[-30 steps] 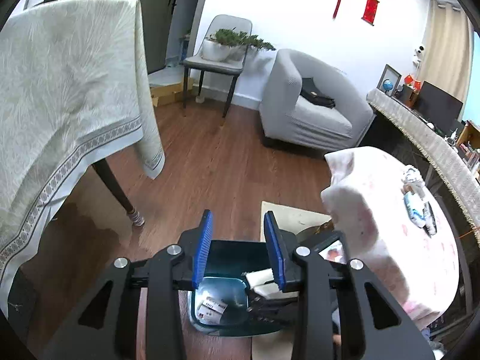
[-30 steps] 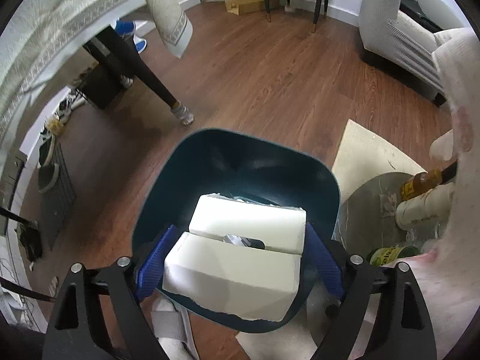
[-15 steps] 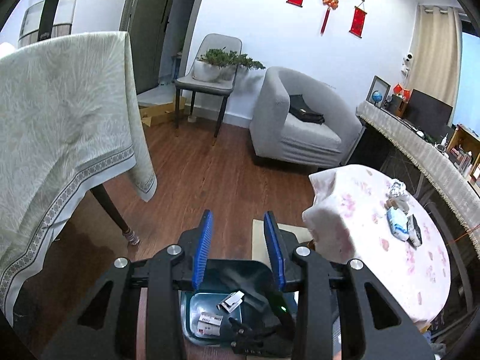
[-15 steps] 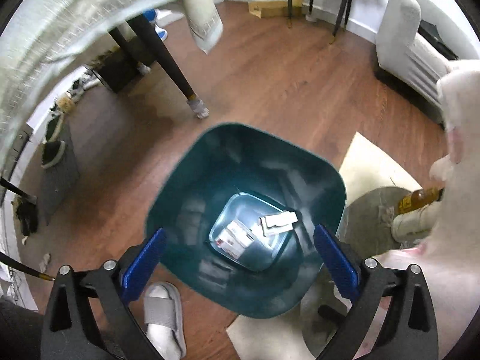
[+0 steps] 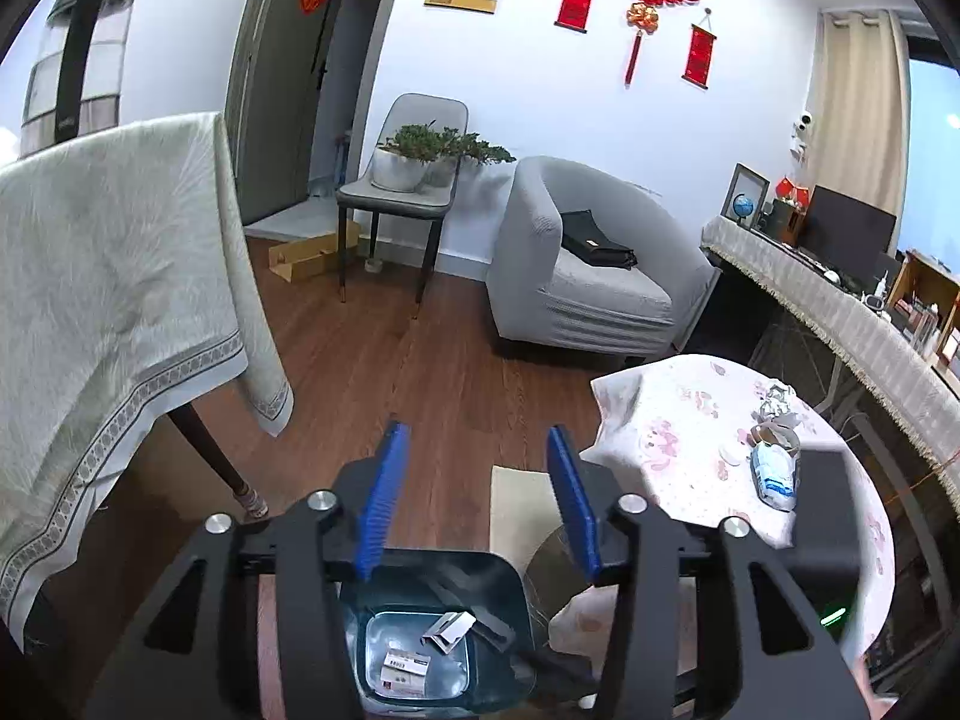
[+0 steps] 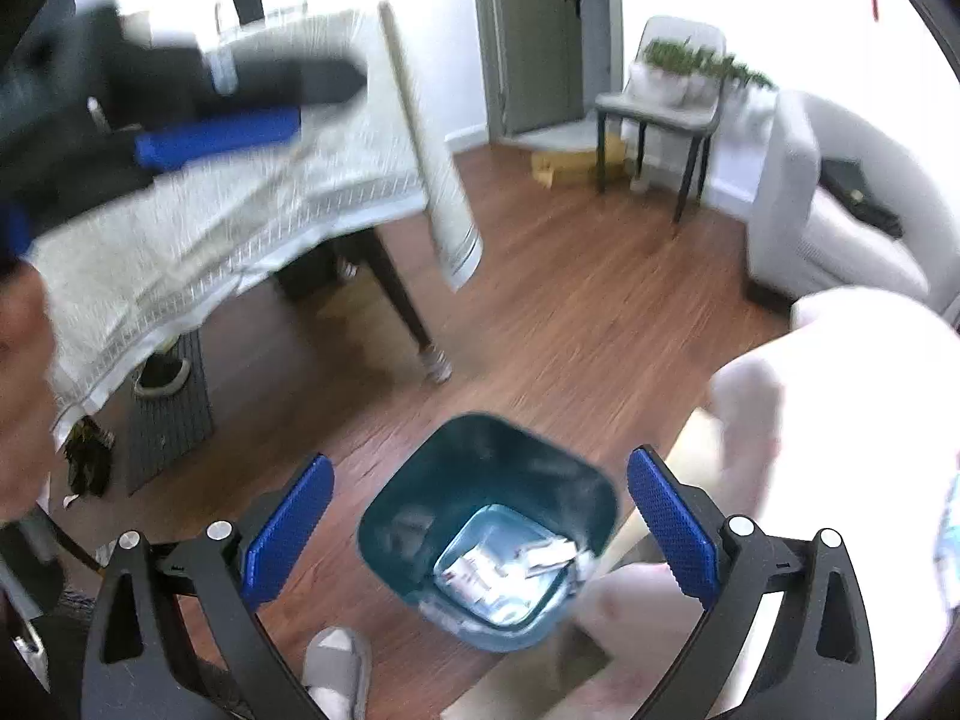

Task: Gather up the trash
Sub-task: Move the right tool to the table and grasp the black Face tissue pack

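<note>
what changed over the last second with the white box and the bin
The right gripper let go of the white box it held a second ago; its jaws are now wide open and empty, and it has pulled up and away from the teal bin. Box pieces lie at the bin's bottom. The left gripper also rose, still open and empty. The bin stayed on the floor.

bin mouth (image 6: 489,468) open above, tables flanking

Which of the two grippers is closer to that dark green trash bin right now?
Probably the left, though it is close. The left gripper hovers open directly above the bin. The right gripper also hangs open over the bin, seemingly higher.
</note>
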Motion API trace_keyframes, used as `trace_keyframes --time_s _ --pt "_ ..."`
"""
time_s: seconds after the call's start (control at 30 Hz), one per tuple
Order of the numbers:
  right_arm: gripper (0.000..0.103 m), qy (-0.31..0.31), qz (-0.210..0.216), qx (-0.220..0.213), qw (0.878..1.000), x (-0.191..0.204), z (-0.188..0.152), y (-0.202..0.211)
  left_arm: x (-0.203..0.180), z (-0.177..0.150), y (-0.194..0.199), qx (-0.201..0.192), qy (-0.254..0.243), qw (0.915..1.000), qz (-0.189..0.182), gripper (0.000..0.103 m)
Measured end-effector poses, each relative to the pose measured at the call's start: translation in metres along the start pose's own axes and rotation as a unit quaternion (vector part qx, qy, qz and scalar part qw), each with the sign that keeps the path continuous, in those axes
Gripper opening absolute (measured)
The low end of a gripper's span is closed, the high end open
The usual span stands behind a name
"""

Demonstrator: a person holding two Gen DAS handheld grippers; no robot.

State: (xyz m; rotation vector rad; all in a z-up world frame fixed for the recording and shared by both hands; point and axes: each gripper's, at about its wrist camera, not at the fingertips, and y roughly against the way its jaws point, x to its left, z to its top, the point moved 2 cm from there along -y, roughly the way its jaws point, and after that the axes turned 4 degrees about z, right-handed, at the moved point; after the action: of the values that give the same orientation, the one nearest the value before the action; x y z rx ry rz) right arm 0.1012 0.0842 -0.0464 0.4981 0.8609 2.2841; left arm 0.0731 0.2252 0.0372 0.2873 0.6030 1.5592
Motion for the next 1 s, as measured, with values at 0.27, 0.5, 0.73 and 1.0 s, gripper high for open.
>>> trace_keyframes --time_s 0.27,0.5,0.73,1.0 --pt "0.099 -0.003 -0.076 -0.048 0.996 -0.062 0.001 0.066 -0.047 0.001 -0.009 0.005 -0.029 0.9995 -0.013 0.068" --pt "0.099 -0.008 -0.112 -0.065 0.992 -0.124 -0.015 0.118 -0.084 -0.003 -0.019 0.019 -0.049 0.9981 -0.032 0.075" --pt "0.099 -0.016 -0.125 -0.043 0.991 -0.173 -0.048 0.153 -0.126 -0.014 -0.032 0.035 -0.077 0.9953 -0.049 0.076" --pt "0.099 -0.037 -0.124 -0.033 0.991 -0.21 -0.082 0.169 -0.172 -0.029 -0.052 0.053 -0.092 0.9911 -0.08 0.081"
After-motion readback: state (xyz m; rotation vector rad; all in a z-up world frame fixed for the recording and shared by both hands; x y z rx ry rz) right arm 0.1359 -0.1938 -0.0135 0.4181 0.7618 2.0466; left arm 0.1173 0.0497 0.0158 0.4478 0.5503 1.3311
